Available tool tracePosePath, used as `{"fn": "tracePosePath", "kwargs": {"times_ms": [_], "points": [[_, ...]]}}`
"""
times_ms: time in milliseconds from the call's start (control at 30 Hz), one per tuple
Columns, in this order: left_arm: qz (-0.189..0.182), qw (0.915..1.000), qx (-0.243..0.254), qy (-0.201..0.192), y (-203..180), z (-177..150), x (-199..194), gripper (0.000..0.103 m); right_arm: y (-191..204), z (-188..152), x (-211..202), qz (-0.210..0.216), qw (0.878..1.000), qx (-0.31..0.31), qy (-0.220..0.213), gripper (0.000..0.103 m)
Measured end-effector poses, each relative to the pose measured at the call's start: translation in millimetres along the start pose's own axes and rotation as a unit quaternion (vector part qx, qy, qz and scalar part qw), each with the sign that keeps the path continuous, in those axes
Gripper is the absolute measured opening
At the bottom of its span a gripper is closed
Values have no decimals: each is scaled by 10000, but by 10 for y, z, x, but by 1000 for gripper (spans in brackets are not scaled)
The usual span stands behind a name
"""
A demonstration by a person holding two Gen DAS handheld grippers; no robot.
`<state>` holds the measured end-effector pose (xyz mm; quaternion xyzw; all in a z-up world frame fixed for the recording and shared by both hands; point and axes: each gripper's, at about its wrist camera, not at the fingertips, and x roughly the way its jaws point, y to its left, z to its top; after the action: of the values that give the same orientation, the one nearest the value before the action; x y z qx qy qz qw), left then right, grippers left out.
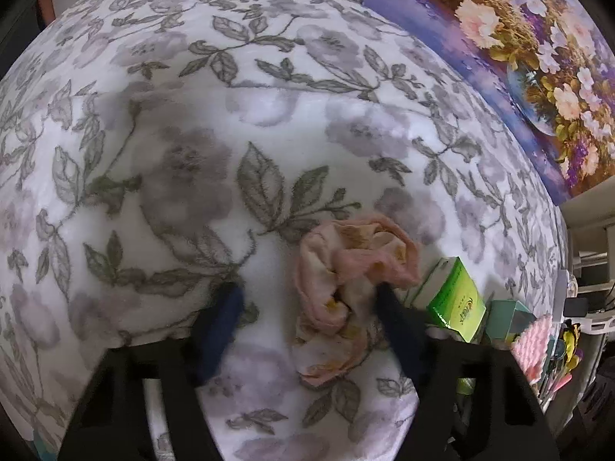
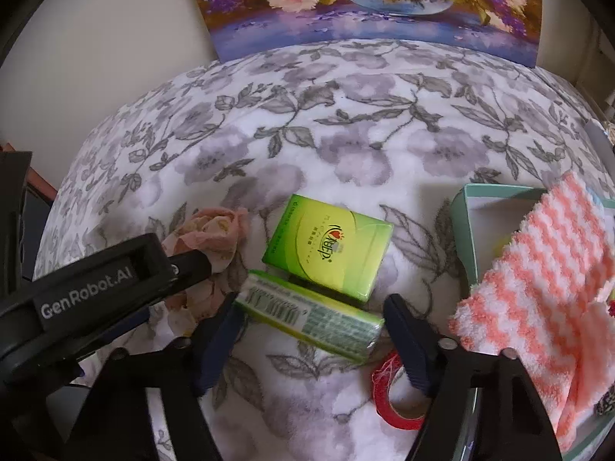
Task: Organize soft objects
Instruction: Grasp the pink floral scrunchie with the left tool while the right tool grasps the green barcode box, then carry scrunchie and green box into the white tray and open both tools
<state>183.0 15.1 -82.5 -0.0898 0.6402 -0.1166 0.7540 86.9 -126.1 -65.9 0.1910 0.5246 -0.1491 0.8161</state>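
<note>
A crumpled pink cloth (image 1: 346,280) lies on the floral blanket (image 1: 192,134). My left gripper (image 1: 311,307) is open, its fingers apart, and the cloth lies against the right finger (image 1: 399,330). In the right wrist view the cloth (image 2: 211,238) sits at the left with the left gripper (image 2: 184,265) over it. My right gripper (image 2: 311,319) is open around the lower of two green tissue packs (image 2: 311,315); the other pack (image 2: 330,246) lies just beyond. A pink-and-white striped fluffy towel (image 2: 546,292) hangs over the teal box (image 2: 461,223) at the right.
A flower painting (image 2: 365,4) leans against the wall behind the blanket. A red tape roll (image 2: 396,395) lies by my right finger. In the left wrist view a green pack (image 1: 453,296), the teal box (image 1: 507,319) and shelves (image 1: 588,269) are at the right.
</note>
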Motion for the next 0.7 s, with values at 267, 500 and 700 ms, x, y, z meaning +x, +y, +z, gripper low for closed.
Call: {"fn": "tracePosePath", "kwargs": {"times_ms": [267,500,700], "points": [[-231,9994,242,8,-117,-16,6,18,7,-7,-20,71,10000,-42,10,71],[-352,9987,286,-222,-154,4,-214,15,-39,22,-124,104,9999,-2,-47,70],[-353,9978,337,-448,-164,-15,-479,15,-72,50,-306,122,9997,-3,-195,71]]}}
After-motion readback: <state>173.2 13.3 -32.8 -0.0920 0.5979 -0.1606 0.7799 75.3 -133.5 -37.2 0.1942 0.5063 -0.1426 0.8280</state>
